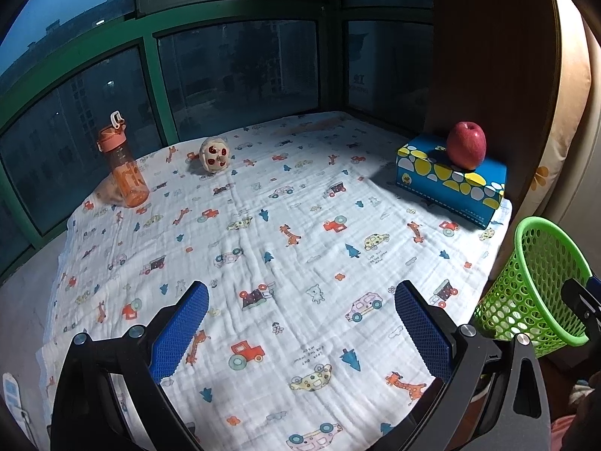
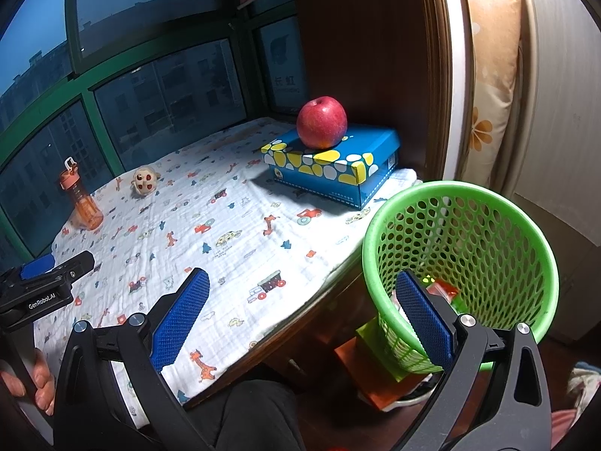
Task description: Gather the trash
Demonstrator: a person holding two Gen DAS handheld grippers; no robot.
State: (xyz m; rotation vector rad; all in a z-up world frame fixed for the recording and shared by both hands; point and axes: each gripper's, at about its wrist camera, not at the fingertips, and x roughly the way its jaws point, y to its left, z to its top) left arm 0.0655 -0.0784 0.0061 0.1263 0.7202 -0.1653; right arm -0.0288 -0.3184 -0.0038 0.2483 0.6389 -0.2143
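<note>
A green mesh basket (image 2: pixel 462 263) stands off the table's right edge, with red and green scraps (image 2: pixel 443 291) inside; it also shows in the left wrist view (image 1: pixel 533 285). My left gripper (image 1: pixel 300 297) is open and empty above the printed cloth (image 1: pixel 285 233). My right gripper (image 2: pixel 302 285) is open and empty, its right finger (image 2: pixel 424 319) in front of the basket's near wall and its left finger over the cloth's edge. The left gripper also shows at the left of the right wrist view (image 2: pixel 56 274).
A blue box (image 1: pixel 450 180) with a red apple (image 1: pixel 465 144) on it sits at the back right. An orange bottle (image 1: pixel 126 169) and a small round toy (image 1: pixel 214 156) stand near the window. A dark wooden panel (image 2: pixel 375 56) rises behind the box.
</note>
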